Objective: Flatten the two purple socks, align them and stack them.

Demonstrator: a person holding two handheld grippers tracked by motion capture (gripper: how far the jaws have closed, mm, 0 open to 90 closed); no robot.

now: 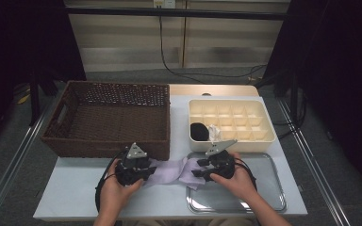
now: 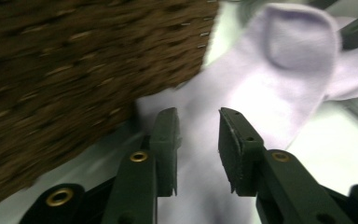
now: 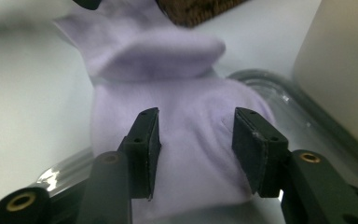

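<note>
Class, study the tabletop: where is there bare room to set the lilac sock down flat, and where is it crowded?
Free: the table strip in front of the wicker basket, and the metal tray beyond the right gripper. Crowded: the middle, where both grippers meet over the sock; the divided box holds items.

The high view is lit from overhead, so the table [image 1: 75,197] is bright but the room goes nearly black toward 3 and 9 o'clock, and the whole shot is kinda soft and low-res. The left gripper view has the wicker basket [image 2: 74,60] smeared with motion blur around 10 o'clock. In the right gripper view the metal tray [image 3: 279,100] rim glints toward 3 o'clock, and everything near 12 is out of focus.
</note>
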